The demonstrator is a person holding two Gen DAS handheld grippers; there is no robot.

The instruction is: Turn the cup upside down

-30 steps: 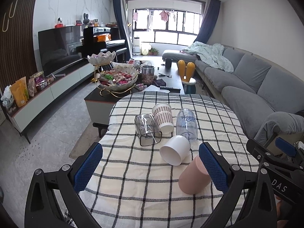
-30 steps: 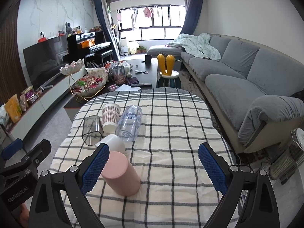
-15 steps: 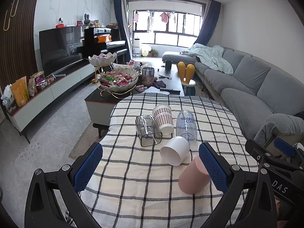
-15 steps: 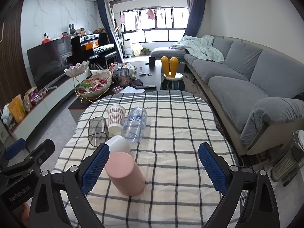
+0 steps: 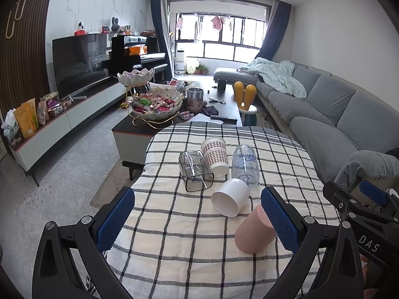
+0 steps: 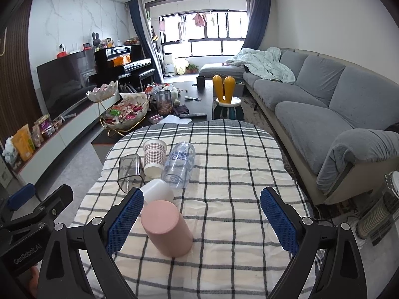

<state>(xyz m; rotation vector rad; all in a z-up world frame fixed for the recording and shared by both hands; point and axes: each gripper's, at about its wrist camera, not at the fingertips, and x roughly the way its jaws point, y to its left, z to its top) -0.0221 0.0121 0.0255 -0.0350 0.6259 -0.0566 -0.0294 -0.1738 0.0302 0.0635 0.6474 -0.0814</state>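
Note:
Several cups lie on the checked tablecloth: a pink cup nearest me, a white cup on its side, a clear square glass, a patterned paper cup and a clear printed cup. My left gripper is open and empty above the near table, its right finger beside the pink cup. My right gripper is open and empty, the pink cup just inside its left finger.
A dark coffee table with a snack bowl stand and a jar lies beyond the table. A grey sofa runs along the right. A TV unit and piano stand at the left. A yellow-eared stool stands behind the table.
Both grippers have drifted slightly; the right view has shifted left so the cups sit more to the right in it. No cup has moved.

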